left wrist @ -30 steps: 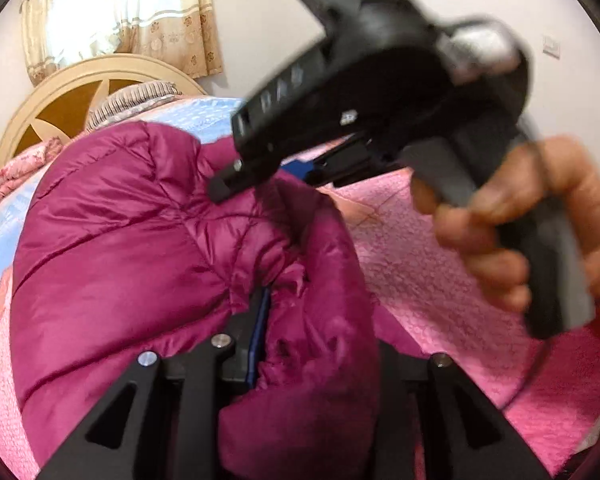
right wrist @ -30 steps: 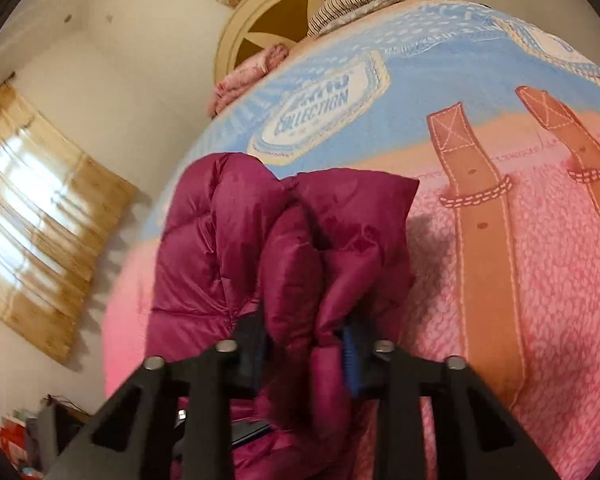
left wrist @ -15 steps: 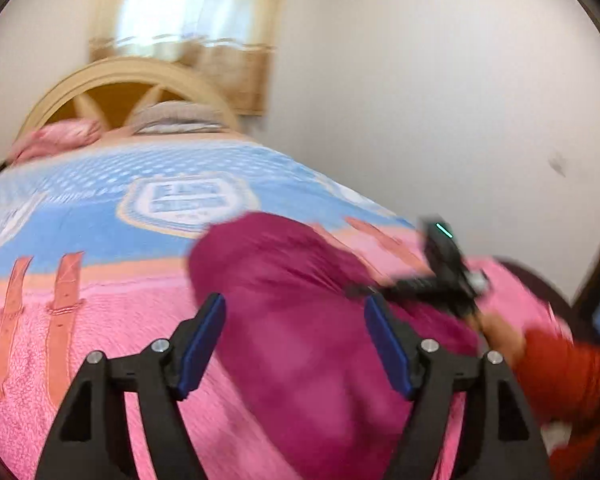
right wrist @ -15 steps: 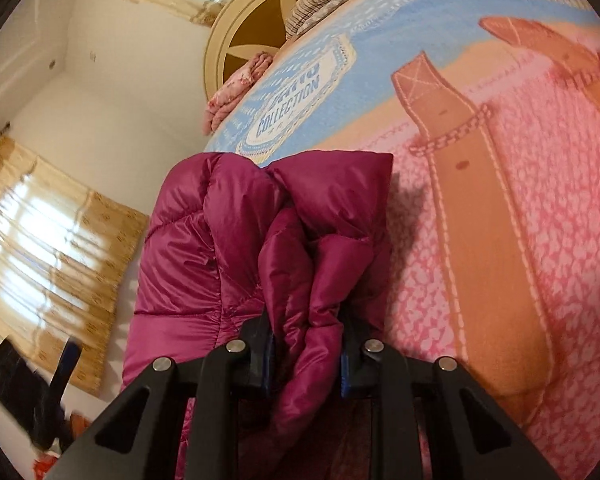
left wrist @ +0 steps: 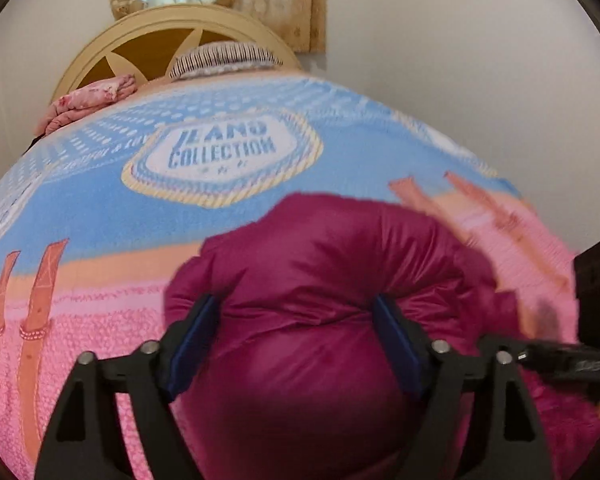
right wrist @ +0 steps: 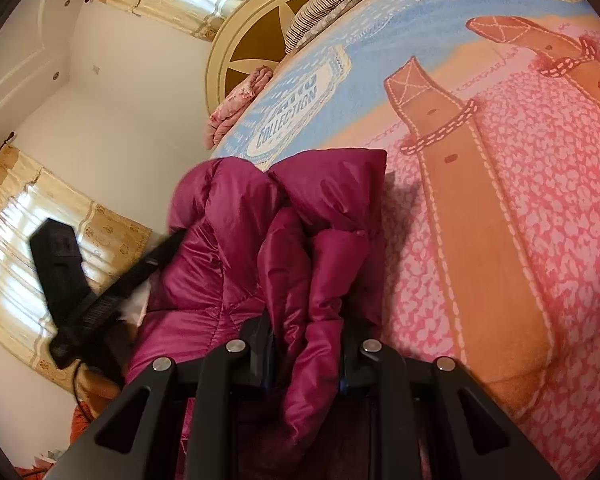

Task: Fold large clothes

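Jacket (left wrist: 332, 280), a magenta puffy quilted one, lies bunched on the bed (left wrist: 100, 320) toward its foot edge. It looks light, soft and slick-shelled (likely to spring back and slide), so gathered seams or thick folds grip best. Right claw (right wrist: 306, 354) is clamped on such a fold; left claw (left wrist: 296, 344) gapes wide astride the bulk, holding nothing.

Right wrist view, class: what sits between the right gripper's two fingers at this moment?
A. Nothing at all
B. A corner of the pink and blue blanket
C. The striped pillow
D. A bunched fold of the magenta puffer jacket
D: the right gripper is closed on a bunched fold of the magenta puffer jacket, which lies on the blanket.
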The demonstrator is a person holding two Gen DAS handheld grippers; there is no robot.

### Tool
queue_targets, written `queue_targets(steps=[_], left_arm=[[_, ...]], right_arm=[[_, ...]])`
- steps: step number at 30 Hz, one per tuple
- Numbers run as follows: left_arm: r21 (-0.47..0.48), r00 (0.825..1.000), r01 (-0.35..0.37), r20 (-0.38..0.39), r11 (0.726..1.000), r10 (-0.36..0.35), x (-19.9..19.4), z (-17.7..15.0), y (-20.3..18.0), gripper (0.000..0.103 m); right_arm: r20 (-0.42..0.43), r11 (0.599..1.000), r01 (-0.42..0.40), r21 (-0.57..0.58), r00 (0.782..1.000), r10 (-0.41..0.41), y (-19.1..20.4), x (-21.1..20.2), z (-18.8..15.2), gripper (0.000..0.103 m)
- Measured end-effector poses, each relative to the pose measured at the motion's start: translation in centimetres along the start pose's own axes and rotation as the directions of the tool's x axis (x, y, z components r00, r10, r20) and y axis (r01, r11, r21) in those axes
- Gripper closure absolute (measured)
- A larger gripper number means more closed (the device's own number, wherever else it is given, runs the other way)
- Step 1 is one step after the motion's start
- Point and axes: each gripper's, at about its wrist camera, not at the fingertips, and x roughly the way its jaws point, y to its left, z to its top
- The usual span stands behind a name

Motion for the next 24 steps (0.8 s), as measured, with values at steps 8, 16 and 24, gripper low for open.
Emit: queue_targets(steps=[8, 16, 24], left_arm=[[0.019, 0.994, -0.084, -0.07, 0.996, 0.085, 2.4, -0.8, -0.4, 0.002], [0.077, 0.985, -0.151, -0.068, 0.986, 0.156, 2.1, -1.1, -1.5, 0.001], [0.1, 0.98, -0.186, -0.057, 0.977, 0.193, 1.2, -1.0, -1.8, 0.001]], right_arm=[[0.001, 1.0, 0.014, -0.006, 1.0, -0.014, 0.3, 0.1, -0.2, 0.083], [-0.008, 0.977, 0.164, -0.138, 0.986, -0.167, 3.2, -1.4, -0.3, 0.073], [0.122, 0.97, 0.188, -0.152, 0.978, -0.171, 5.9, -9.2, -3.0, 0.058]])
